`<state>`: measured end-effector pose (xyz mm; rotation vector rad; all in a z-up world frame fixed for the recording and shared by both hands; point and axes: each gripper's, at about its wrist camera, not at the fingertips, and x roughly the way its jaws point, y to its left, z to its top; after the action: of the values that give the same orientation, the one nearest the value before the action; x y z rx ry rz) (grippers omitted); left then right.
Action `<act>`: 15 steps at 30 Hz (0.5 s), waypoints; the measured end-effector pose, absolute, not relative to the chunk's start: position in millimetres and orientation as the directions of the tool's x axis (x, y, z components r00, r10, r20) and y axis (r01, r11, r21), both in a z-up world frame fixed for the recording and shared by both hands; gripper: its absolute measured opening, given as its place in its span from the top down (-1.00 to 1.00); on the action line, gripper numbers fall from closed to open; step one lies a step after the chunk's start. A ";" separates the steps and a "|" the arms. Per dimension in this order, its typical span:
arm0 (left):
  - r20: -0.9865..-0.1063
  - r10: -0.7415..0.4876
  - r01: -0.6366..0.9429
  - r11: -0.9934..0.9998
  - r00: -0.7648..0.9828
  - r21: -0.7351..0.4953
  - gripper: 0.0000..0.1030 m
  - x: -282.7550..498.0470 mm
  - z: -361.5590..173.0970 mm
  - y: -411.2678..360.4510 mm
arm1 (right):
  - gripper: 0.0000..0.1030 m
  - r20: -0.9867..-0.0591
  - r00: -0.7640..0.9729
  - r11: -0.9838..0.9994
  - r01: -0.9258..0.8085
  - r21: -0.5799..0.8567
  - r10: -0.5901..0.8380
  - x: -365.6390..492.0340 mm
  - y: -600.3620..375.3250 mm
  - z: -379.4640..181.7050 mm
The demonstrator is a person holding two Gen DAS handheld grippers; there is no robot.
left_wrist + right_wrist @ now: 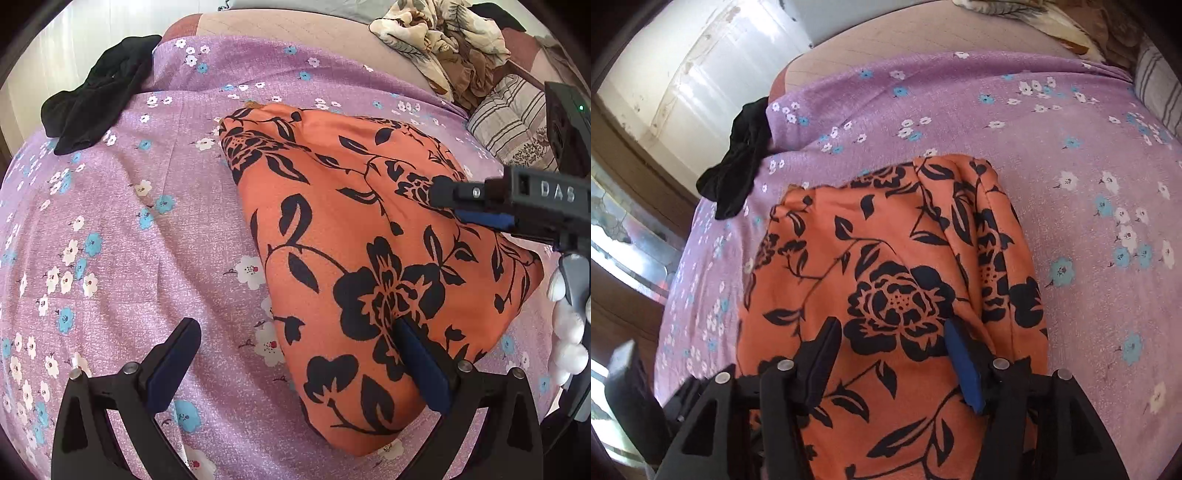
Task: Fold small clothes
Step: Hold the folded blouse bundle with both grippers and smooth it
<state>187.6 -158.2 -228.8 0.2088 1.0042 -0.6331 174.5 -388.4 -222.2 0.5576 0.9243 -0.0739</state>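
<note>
An orange garment with a black flower print (373,258) lies folded on the purple flowered bedsheet (129,221). My left gripper (295,336) is open, its right finger (421,365) over the garment's near edge, its left finger over the sheet. My right gripper (892,343) is open above the same garment (886,266), both fingers over the cloth. In the left wrist view the right gripper (454,206) reaches in from the right over the garment's far side.
A black garment (99,96) lies crumpled at the sheet's far left corner and also shows in the right wrist view (742,158). A heap of cream and brown patterned clothes (443,40) and a striped cushion (513,118) sit at the back right.
</note>
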 end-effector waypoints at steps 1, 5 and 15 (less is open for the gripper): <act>-0.837 -0.402 0.583 0.803 0.371 -0.127 -1.00 188.5 -229.2 -157.8 | -0.19 -0.772 0.610 0.853 0.295 0.430 0.178 175.6 -389.7 -222.4; -0.838 -0.408 0.581 0.802 0.362 -0.140 -1.00 191.2 -229.5 -157.3 | -0.08 -0.740 0.644 0.838 0.283 0.466 0.195 167.9 -395.0 -208.8; -0.836 -0.412 0.588 0.797 0.364 -0.136 -1.00 191.2 -230.4 -160.7 | -0.08 -0.775 0.598 0.832 0.312 0.459 0.204 174.2 -406.4 -231.9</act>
<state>191.2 -160.7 -230.4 0.1983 1.0103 -0.6488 174.2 -406.4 -231.9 0.6078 0.9439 -0.0672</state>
